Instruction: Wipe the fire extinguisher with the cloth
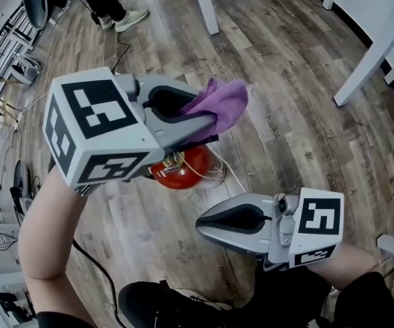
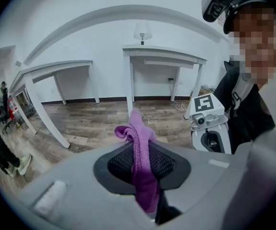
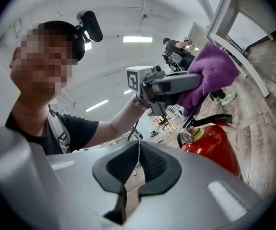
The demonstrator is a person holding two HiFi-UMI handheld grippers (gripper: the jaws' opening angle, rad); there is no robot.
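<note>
A purple cloth [image 1: 221,104] hangs bunched from my left gripper [image 1: 207,125], whose jaws are shut on it; in the left gripper view the cloth [image 2: 140,157] runs between the pads. The red fire extinguisher [image 1: 182,167] stands on the wood floor directly below that gripper, mostly hidden by it. In the right gripper view the extinguisher [image 3: 214,145] shows its red body, gauge and black handle, with the cloth [image 3: 210,75] held above it. My right gripper [image 1: 204,222] is lower right, shut with nothing between its pads [image 3: 150,159].
White table legs [image 1: 361,63] stand at the right and another [image 1: 204,5] at the top. A black cable [image 1: 98,268] crosses the floor at lower left. A standing person's shoes [image 1: 125,19] are at the top left. My own shoe [image 1: 163,303] is at the bottom.
</note>
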